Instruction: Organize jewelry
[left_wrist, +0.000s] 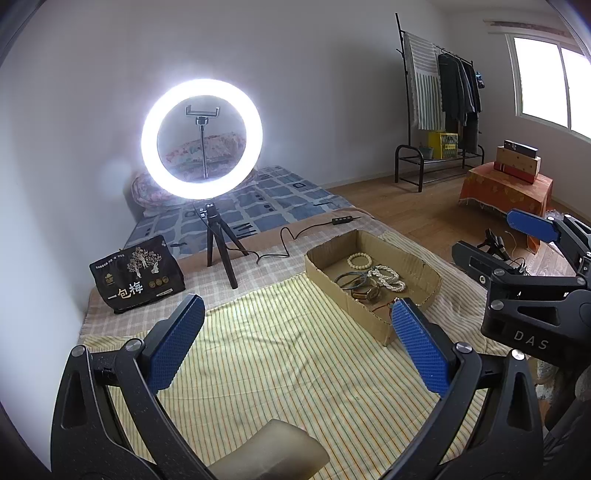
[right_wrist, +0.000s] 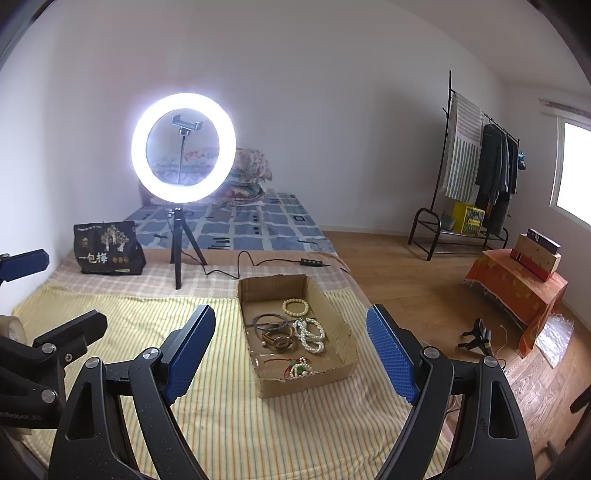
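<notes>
**Jewelry waits in box on striped bedspread**

Striped bedspread (right_wrist: 258, 424) fills the foreground; both the left gripper (left_wrist: 295, 343) and right gripper (right_wrist: 291, 350) hover released, grasping nothing. Beyond, a cardboard box (right_wrist: 334, 325) holds bracelets (right_wrist: 308, 334), right of a ring light (right_wrist: 183, 147).

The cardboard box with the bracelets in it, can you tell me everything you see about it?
The shallow brown cardboard box is an open tray with no lid and rough, torn-looking edges. It lies flat on the yellow striped cloth that covers the bed. Inside lie a cream bead bracelet, dark thin bangles, white pearl strands, a brown watch and a red-corded charm. Nothing else touches it.
</notes>
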